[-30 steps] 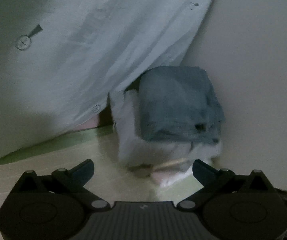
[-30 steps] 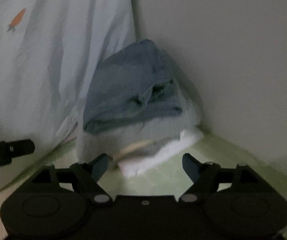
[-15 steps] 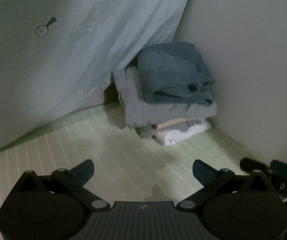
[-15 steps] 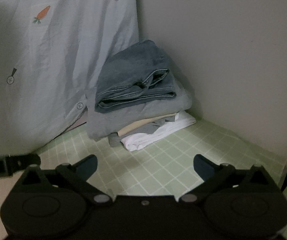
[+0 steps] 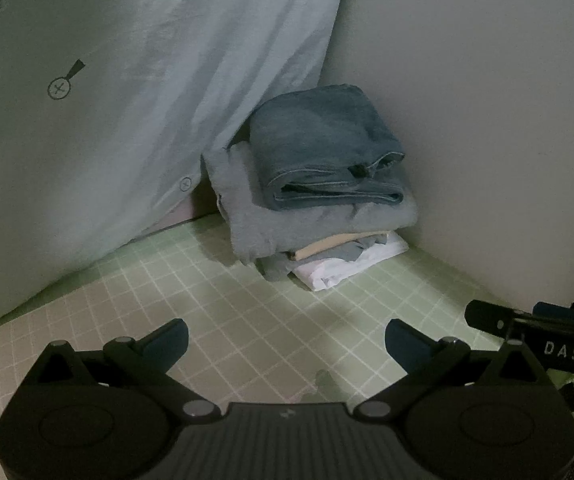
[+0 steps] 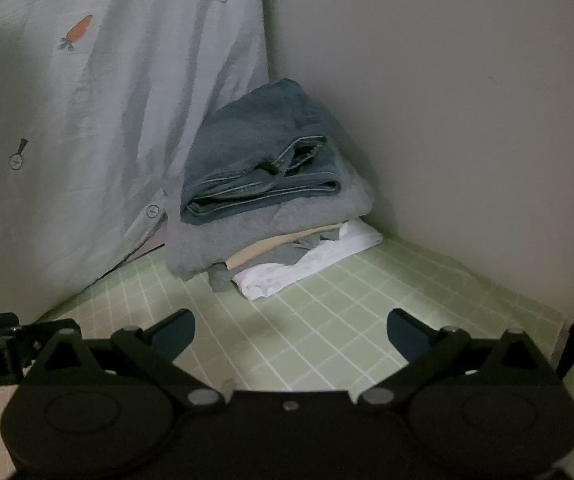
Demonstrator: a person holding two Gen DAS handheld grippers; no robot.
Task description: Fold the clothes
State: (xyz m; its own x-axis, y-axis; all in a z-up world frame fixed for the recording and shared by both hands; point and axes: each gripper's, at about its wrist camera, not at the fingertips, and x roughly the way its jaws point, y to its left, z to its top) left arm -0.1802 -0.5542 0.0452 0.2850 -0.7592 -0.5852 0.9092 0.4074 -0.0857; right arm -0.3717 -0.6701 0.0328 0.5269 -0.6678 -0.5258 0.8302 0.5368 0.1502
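A stack of folded clothes stands in the corner on the green checked mat [image 5: 247, 320]. Folded blue jeans [image 5: 327, 148] lie on top, over a grey garment [image 5: 319, 220], a beige one and a white one [image 5: 347, 266]. The stack also shows in the right wrist view, with the jeans [image 6: 263, 164] on top. My left gripper [image 5: 287, 340] is open and empty, well back from the stack. My right gripper [image 6: 291, 334] is open and empty, also back from it. The right gripper's body shows at the right edge of the left wrist view [image 5: 535, 336].
A pale blue sheet with carrot prints [image 6: 87, 120] hangs down on the left, touching the stack's left side. A plain wall [image 6: 447, 120] closes the right side. The mat's edge [image 6: 559, 320] lies at the far right.
Both grippers have pulled back from the stack, which was close up and now sits farther away. More of the green mat shows between the grippers and the clothes.
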